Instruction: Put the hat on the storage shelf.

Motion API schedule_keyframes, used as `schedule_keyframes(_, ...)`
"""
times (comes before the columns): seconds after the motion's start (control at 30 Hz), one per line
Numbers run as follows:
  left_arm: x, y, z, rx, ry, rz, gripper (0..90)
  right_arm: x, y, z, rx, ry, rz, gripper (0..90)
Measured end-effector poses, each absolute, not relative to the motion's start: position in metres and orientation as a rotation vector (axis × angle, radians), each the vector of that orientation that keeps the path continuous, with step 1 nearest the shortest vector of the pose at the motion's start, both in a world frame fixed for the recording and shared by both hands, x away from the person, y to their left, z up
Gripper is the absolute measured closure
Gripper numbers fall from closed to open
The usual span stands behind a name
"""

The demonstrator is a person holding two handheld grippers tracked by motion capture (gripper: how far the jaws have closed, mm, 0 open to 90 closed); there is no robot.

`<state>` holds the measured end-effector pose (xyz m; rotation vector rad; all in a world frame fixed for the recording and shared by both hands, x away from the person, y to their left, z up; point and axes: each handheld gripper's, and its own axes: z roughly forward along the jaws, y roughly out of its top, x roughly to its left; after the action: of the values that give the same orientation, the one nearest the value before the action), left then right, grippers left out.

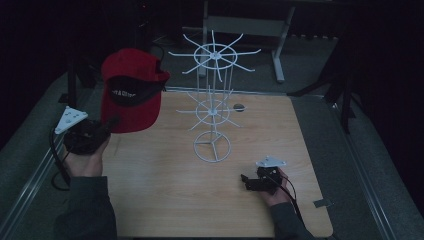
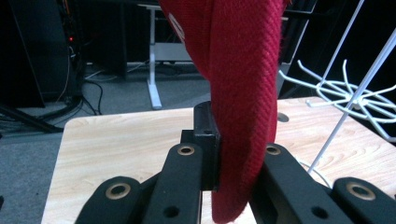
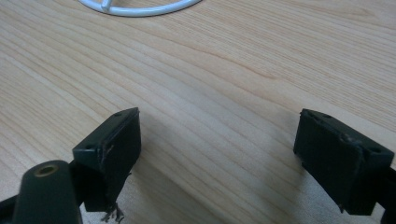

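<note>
The left gripper (image 1: 107,127) is clamped on the edge of a red cap (image 1: 131,90), held up over the table's (image 1: 165,200) left side, crown to the far left and black underside of its brim toward the white wire rack (image 1: 214,100); its long axis runs near upright. The right gripper (image 3: 219,140) rests spread wide and empty near the rack's ring base. Light wood tabletop, dim room, grey floor (image 1: 310,55) beyond

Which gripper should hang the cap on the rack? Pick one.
Left. The left gripper is clamped on the red cap beside the white rack; the right gripper sits open and low by the table.
</note>
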<state>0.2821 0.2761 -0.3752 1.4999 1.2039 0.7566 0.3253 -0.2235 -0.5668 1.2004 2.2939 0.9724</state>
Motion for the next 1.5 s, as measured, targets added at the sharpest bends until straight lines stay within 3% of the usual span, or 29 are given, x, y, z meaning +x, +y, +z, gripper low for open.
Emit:
schedule_keyframes(0.67, 0.28, 0.269, -0.334, 1.456, 1.142, 0.791, 85.8, 0.325, -0.224, -0.567, 1.201, 2.295, 0.971, 14.7)
schedule_keyframes(1.5, 0.274, 0.264, -0.316, 1.396, 1.095, 0.799, 85.8, 0.325, -0.224, -0.567, 1.2, 2.296, 0.971, 14.7)
